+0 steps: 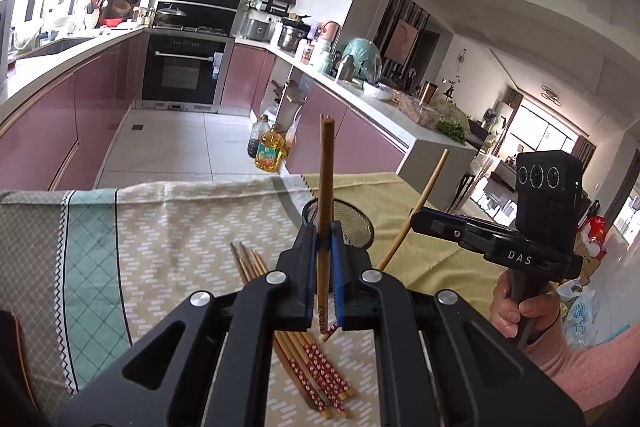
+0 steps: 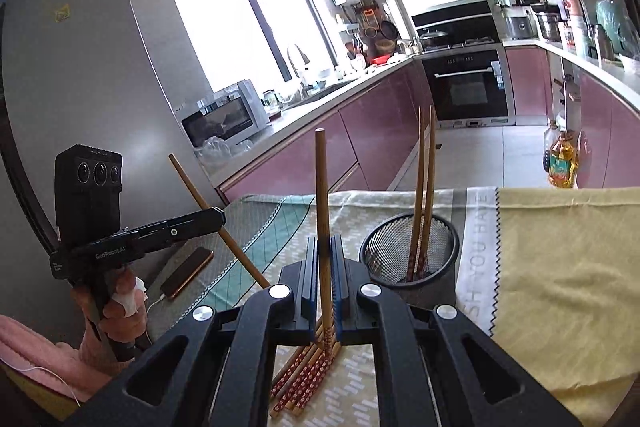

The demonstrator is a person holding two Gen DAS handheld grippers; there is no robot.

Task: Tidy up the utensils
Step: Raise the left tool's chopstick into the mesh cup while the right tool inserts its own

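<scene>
A: What does the left hand-held gripper (image 1: 323, 239) carry?
B: One chopstick (image 1: 325, 211), clamped upright between its jaws, above the loose chopsticks (image 1: 316, 359) lying on the worktop (image 1: 180, 227).
A: And the right hand-held gripper (image 2: 324, 255)?
B: It grips another chopstick (image 2: 322, 211) upright, just left of the mesh holder (image 2: 440, 267), where two chopsticks (image 2: 424, 187) already stand.

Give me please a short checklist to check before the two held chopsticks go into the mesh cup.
1. Left gripper shut on its chopstick: ok.
2. Right gripper shut on its chopstick: ok.
3. Mesh cup upright on the cloth: ok.
4. Room left in the cup beside the two chopsticks inside: ok.
5. Either held chopstick over the cup's opening: not ok.
6. Loose chopsticks all countable: cannot tell.
</scene>
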